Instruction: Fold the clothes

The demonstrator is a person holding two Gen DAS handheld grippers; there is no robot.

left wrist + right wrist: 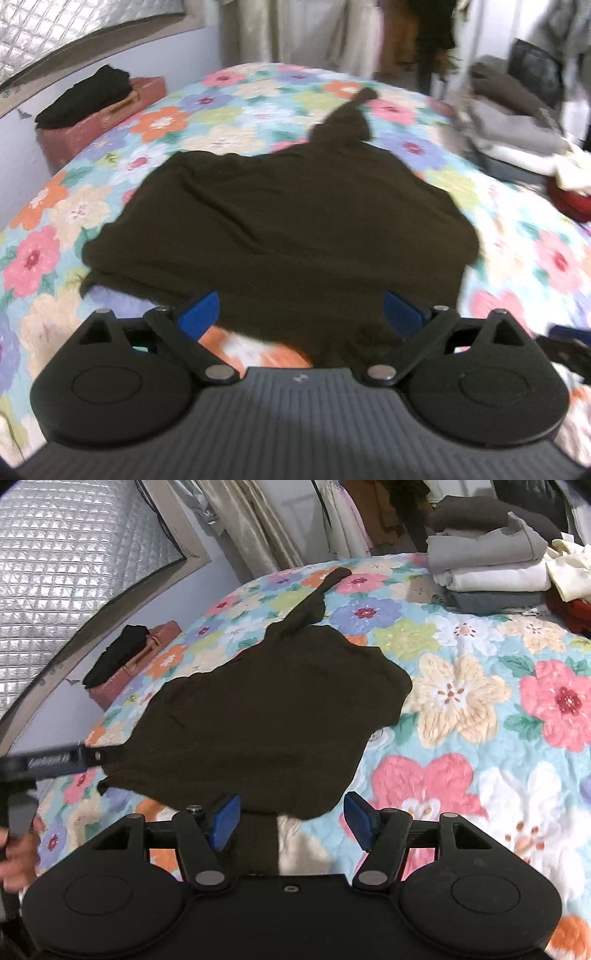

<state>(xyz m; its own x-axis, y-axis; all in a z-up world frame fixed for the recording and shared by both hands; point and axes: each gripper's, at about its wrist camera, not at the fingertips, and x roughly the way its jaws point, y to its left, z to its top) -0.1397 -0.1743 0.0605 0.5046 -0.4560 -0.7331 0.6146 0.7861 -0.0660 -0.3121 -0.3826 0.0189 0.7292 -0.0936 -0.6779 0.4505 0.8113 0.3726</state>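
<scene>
A dark brown garment (280, 218) lies spread on the floral bedspread (74, 206), one thin sleeve trailing toward the far side. It also shows in the right wrist view (258, 716). My left gripper (301, 314) is open, its blue pads (199, 308) on either side of the garment's near hem. My right gripper (291, 818) is open just above the garment's near edge, holding nothing. The left gripper (48, 762) shows at the left edge of the right wrist view, at the garment's left corner.
A stack of folded grey and white clothes (487, 568) sits at the bed's far right, with loose red and cream items (569, 590) beside it. A reddish case (99, 118) with a black garment on it stands by the wall at left. Curtains (258, 524) hang behind the bed.
</scene>
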